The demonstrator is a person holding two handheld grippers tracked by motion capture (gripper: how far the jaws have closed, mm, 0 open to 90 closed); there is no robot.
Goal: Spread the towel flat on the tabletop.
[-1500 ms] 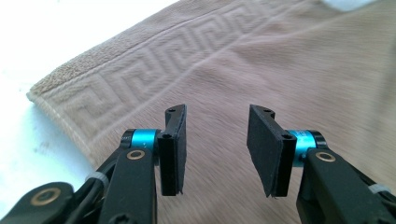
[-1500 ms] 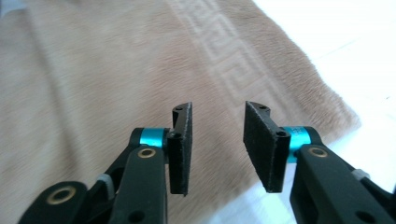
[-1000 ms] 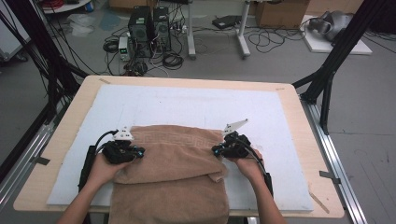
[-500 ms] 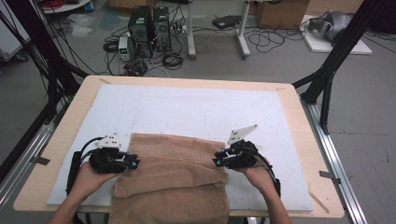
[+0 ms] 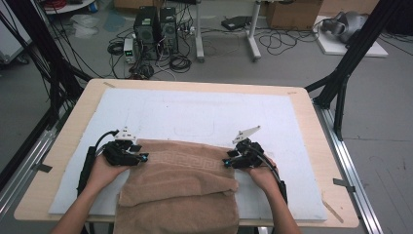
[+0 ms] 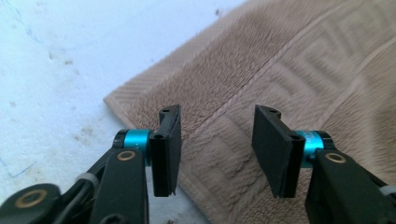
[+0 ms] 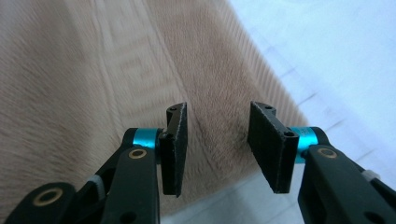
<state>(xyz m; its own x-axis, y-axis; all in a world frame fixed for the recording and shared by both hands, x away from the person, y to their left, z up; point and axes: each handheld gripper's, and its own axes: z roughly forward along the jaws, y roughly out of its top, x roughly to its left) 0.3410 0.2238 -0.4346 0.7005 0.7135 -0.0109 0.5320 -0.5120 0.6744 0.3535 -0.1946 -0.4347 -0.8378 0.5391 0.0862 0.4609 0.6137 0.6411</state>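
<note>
Releasing the folded towel at the near edge of the tabletop

High view: the towel [image 5: 178, 187] lies folded on the white mat [image 5: 195, 117], apparently overhanging the near edge. Left gripper [image 6: 217, 149] view: jaws just opened, spread, nothing pinched. Right gripper [image 7: 217, 147] view: likewise spread. Withdraw both level, so the fold stays undisturbed.

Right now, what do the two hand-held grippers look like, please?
Both the left gripper and the right gripper have black bodies. Each carries two flat black rectangular pads on turquoise metal collars, with brass-coloured pivot rings on the black linkages. A grey three-cornered plate sits on top, and a black cable trails back. The forearms are without sleeves.
</note>
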